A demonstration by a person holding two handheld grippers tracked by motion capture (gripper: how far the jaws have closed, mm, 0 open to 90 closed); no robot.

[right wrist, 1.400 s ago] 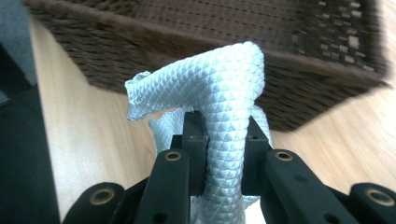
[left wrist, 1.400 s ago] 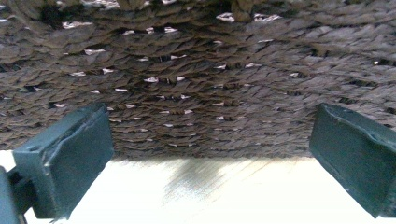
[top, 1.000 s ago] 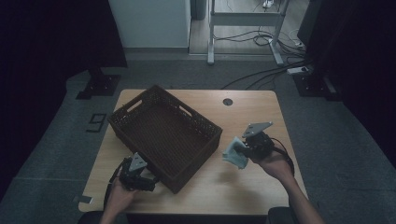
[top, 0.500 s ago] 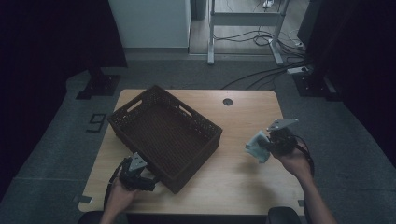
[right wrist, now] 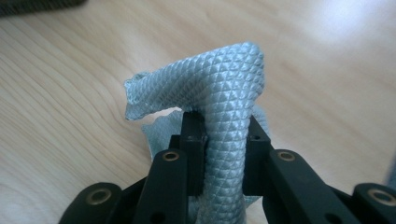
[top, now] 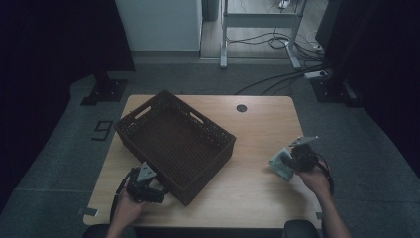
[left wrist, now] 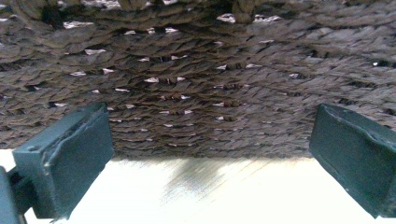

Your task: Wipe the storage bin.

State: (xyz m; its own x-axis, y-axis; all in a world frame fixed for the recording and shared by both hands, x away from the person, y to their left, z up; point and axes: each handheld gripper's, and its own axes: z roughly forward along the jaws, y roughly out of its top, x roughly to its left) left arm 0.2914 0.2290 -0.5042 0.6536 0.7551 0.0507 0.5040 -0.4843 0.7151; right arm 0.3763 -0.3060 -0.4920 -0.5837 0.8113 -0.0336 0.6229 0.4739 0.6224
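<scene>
**Cloth held at the right edge, basket waiting at the left**

The right gripper (top: 291, 163) is clenched on a pale grey-green textured cloth (right wrist: 219, 116); in the right gripper view a fold of it is pinched between the jaws and arches over their tips, above the light wooden table (top: 257, 129) near its right edge. The likely step is carrying the cloth to the dark woven rectangular basket (top: 173, 144). To do it well, keep the pinch firm, lift so the loose end clears the tabletop, and bring it over the basket's rim before letting go.

The left gripper (left wrist: 205, 154) sits at the basket's near corner, jaws spread wide and holding nothing, facing the woven wall. The basket's near-right wall stands between cloth and interior. Cables lie on the floor beyond the table.
</scene>
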